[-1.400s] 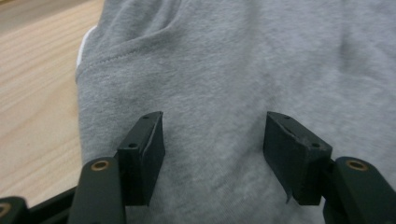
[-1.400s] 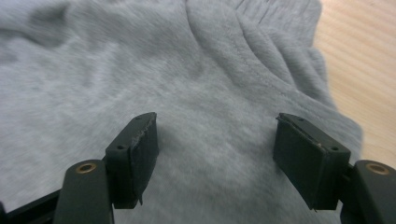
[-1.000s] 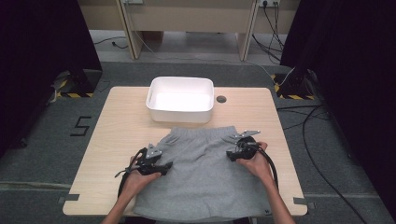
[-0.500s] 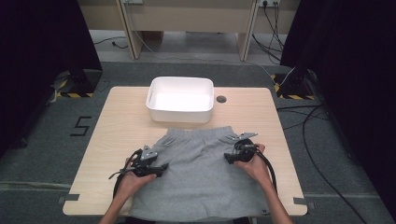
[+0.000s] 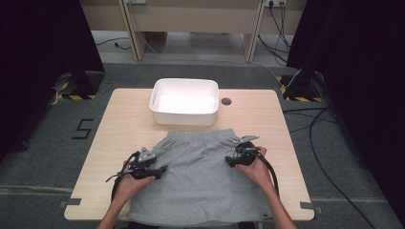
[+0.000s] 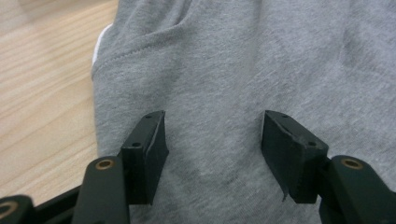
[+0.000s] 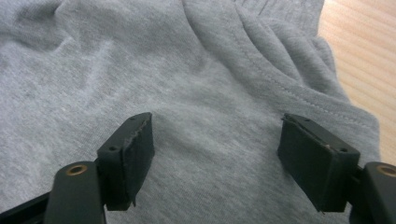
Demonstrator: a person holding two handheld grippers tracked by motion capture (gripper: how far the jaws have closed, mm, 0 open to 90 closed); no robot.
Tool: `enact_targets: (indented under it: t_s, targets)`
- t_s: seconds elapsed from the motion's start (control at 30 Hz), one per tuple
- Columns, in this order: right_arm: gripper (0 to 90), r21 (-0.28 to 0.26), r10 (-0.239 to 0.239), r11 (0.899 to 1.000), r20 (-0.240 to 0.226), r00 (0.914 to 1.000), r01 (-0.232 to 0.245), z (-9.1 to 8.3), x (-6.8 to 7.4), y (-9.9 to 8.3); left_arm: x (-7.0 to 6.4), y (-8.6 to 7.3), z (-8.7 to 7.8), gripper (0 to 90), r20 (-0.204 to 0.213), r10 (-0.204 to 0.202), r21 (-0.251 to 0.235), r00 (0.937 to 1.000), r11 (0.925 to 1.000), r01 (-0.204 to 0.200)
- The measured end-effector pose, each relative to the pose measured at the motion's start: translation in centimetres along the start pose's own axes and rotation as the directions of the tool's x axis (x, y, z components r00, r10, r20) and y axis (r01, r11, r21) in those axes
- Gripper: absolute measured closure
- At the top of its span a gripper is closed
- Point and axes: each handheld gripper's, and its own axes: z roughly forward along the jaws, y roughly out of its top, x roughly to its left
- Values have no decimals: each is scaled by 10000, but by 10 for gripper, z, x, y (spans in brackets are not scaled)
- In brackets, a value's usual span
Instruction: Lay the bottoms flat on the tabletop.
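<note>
I find the grey shorts [image 5: 198, 179] spread flat on the near half of the wooden table [image 5: 124, 119], waistband toward the far side, hem at the near edge. My left gripper [image 5: 160, 170] sits over the garment's left edge, jaws parted with only cloth between them, gripping nothing. My right gripper [image 5: 230, 161] sits over the right side near the pocket seam [image 7: 280, 88], jaws likewise spread wide and released. A white tub [image 5: 184, 101] stands just beyond the waistband, at the far centre.
</note>
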Motion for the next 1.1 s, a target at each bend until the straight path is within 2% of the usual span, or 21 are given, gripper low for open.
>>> enact_targets:
  t_s: [0.1, 0.23, 0.37, 0.6, 0.73, 0.97, 1.07, 1.1]
  targets:
    - [287, -214, 12, 9998, 60, 10000, -10, -5, 2, 1, -1, 1, -1, 377, 62, -163, 48, 9998, 9999, 162]
    - [293, -753, 15, 9972, 64, 10000, -10, -18, 6, 4, -1, 2, -4, 356, 4, -8, 40, 10000, 10000, 8]
    - [301, -1081, -116, 9941, -165, 9998, 97, -25, 16, 3, 1, 5, -10, 349, 95, -65, -128, 9999, 9999, 67]
    - [301, -1449, -354, 9891, -600, 9976, 264, -39, 35, 3, 12, 8, -23, 344, -73, -410, -481, 9991, 9980, 406]
    - [301, -1662, -481, 9855, -758, 9960, 349, -45, 47, 3, 18, 10, -26, 343, -189, -507, -526, 9985, 9974, 496]
    - [301, -2021, -840, 9777, -1299, 9880, 565, -52, 73, 6, 29, 13, -25, 299, -337, -743, -487, 9967, 9962, 726]
    - [300, -2124, -1112, 9741, -1500, 9824, 778, -52, 85, 7, 35, 15, -24, 278, -251, -972, -478, 9949, 9942, 960]
    - [300, -2141, -1128, 9737, -1578, 9810, 776, -53, 89, 8, 37, 15, -23, 277, -166, -1172, -573, 9930, 9916, 1161]
